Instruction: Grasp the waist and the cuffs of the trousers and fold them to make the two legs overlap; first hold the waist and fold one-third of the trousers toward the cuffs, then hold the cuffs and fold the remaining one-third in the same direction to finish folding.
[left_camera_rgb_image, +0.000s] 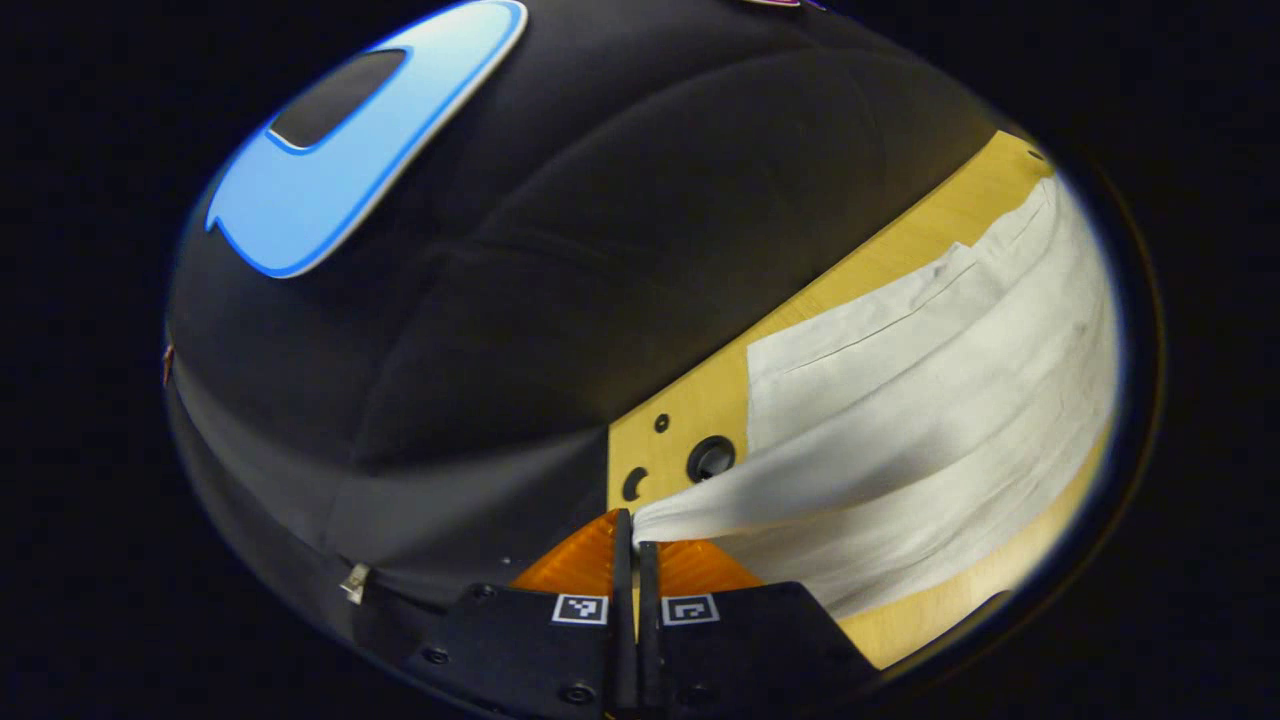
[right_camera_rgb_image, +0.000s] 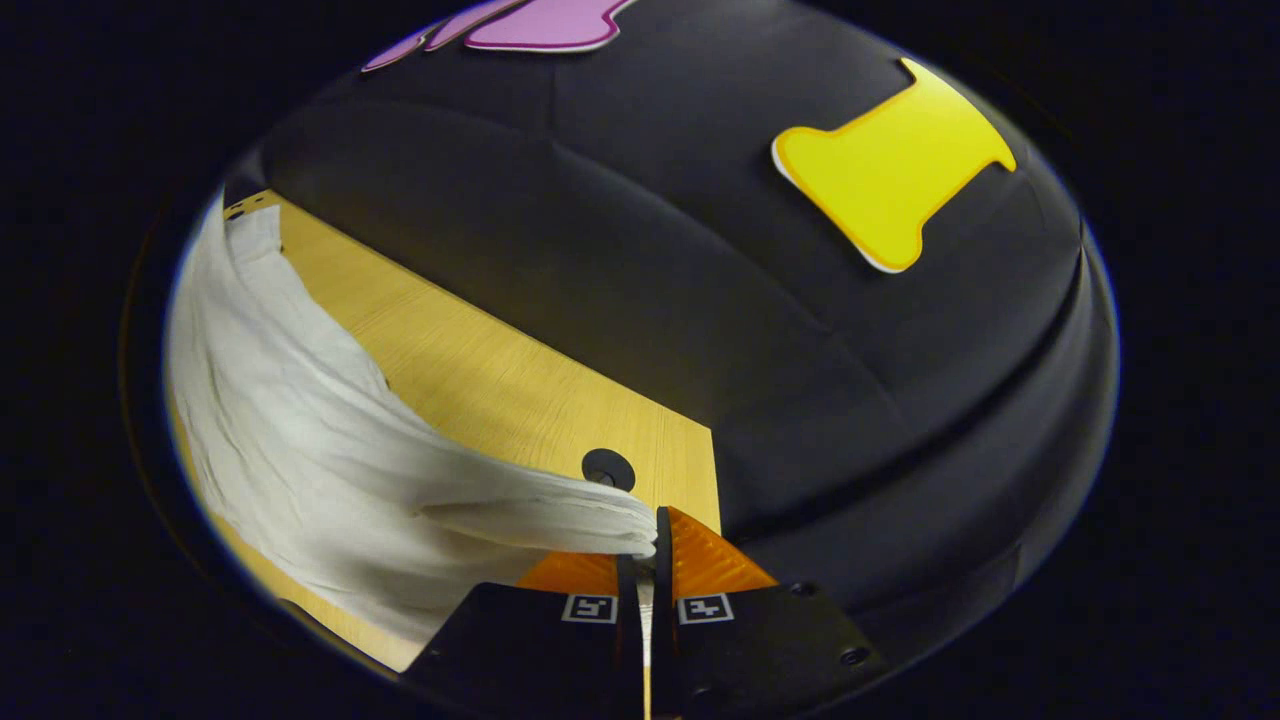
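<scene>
White trousers (left_camera_rgb_image: 920, 400) lie across a light wooden table (left_camera_rgb_image: 700, 400) and rise in taut folds toward my left gripper (left_camera_rgb_image: 634, 535), which is shut on a pinched edge of the cloth. In the right gripper view the trousers (right_camera_rgb_image: 300, 430) stretch from the far left of the table (right_camera_rgb_image: 480, 380) down to my right gripper (right_camera_rgb_image: 648, 545), shut on a bunched end of the fabric. Both held ends are lifted off the table. Which end is waist or cuffs I cannot tell.
The table has round dark holes near its corners (left_camera_rgb_image: 711, 458) (right_camera_rgb_image: 608, 468). Black cloth wall surrounds the table on its far sides (left_camera_rgb_image: 600, 250) (right_camera_rgb_image: 800, 350). The table's edge runs close beside each gripper.
</scene>
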